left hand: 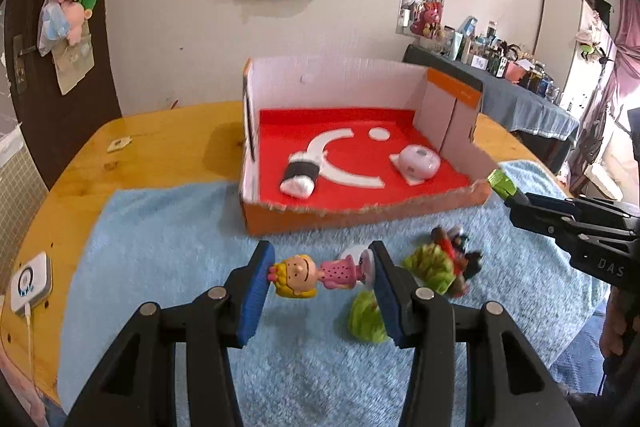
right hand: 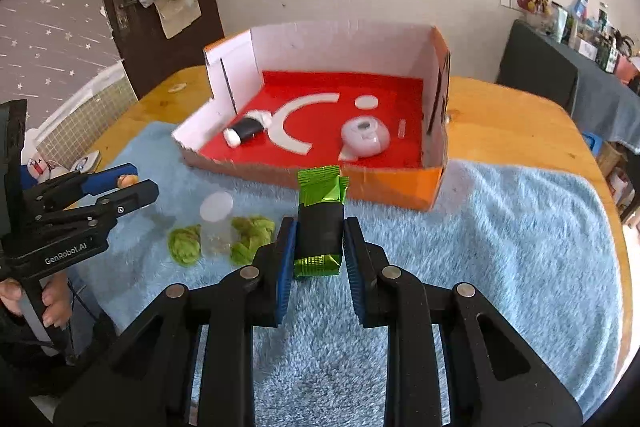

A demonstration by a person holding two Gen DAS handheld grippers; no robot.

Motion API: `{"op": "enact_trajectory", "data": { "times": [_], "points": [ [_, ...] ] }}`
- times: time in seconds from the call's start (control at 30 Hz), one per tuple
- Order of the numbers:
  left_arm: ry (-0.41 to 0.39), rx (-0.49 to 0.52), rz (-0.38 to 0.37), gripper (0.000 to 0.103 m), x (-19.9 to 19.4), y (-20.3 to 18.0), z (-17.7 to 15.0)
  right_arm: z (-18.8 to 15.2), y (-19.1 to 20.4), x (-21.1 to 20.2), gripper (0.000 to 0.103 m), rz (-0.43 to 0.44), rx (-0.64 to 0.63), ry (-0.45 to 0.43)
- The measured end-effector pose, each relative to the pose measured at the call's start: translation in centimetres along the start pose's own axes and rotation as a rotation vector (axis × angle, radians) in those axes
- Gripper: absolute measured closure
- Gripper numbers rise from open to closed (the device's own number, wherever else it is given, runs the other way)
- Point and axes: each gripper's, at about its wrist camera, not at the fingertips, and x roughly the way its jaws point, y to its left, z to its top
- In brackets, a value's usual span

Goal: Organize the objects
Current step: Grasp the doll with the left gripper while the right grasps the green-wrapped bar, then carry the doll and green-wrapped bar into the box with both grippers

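Left hand-held gripper [left hand: 320,277] clamps a figurine [left hand: 316,273] — right hand-held gripper [right hand: 320,247] pinches a green packet [right hand: 321,223].

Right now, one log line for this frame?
left gripper: shut on figurine, above towel | right gripper: shut on green packet, near box | in box: roll, white disc

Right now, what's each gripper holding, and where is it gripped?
The left gripper clamps the blonde girl figurine end to end, head and feet. The right gripper squeezes the green snack packet across its dark middle.
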Motion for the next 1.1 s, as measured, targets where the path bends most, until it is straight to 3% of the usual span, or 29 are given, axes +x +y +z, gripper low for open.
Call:
{"op": "enact_trajectory", "data": {
  "times": [0.33,0.63,1.1],
  "points": [
    [0.02,0.006,-0.071,0.052,2.0,-1.0,4.2,4.7,-0.7,1.8,0.08,0.058,-0.057,0.037],
    [0.08,0.051,-0.076,0.052,5.4,-2.1,6.1,7.5,-1.2,6.7,0.08,0.15,-0.143,0.183],
    [0.171,0.044,-0.028,0.052,10.3,-2.0,5.9,8.0,-1.2,12.3,0.08,0.247,-0.263,0.388]
  ]
}}
